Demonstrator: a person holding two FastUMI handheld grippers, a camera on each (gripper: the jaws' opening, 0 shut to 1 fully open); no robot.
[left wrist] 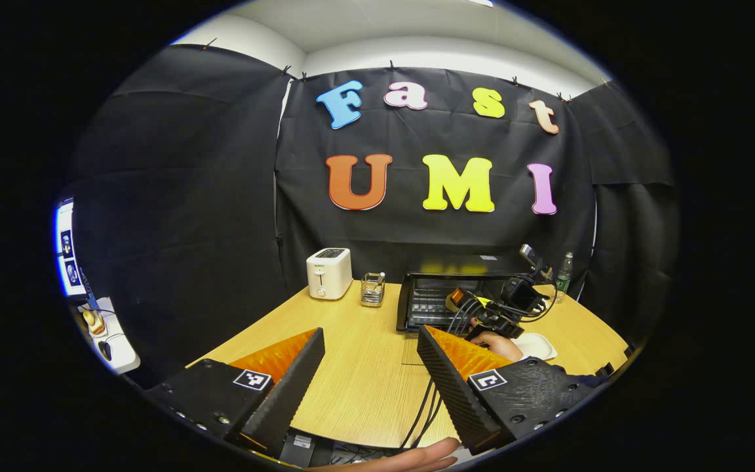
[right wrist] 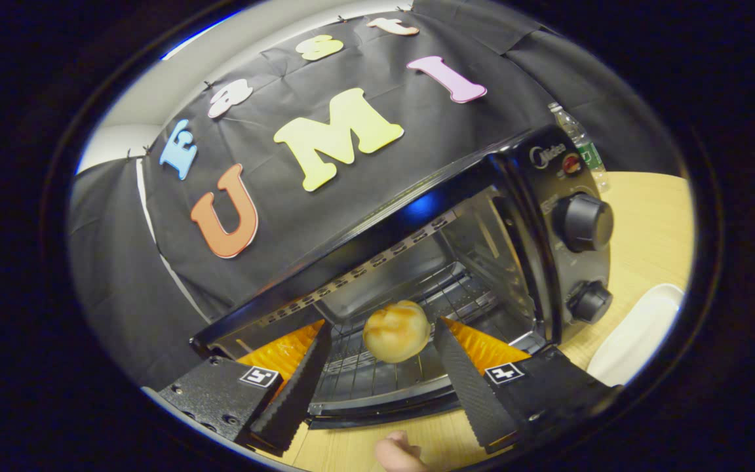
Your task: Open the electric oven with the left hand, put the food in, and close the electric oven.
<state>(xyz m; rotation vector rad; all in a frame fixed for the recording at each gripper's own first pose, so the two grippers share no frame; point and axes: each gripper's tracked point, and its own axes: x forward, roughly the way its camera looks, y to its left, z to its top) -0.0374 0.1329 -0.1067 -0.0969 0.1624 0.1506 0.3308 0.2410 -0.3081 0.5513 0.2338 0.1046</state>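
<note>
Right gripper (right wrist: pixel 383 347) fingers spread apart at open electric oven (right wrist: pixel 482 262) mouth, bread bun (right wrist: pixel 396 331) between them on the wire rack (right wrist: pixel 377 367), untouched. Left gripper (left wrist: pixel 369 357) spread wide over tabletop (left wrist: pixel 364 367), empty, well back from oven. White toaster (left wrist: pixel 329 273) nearby.

Your oven is open, bun on the rack.
The black electric oven (right wrist: pixel 417 262) has 2 knobs; the golden bun (right wrist: pixel 396 331) lies on its wire rack.
</note>
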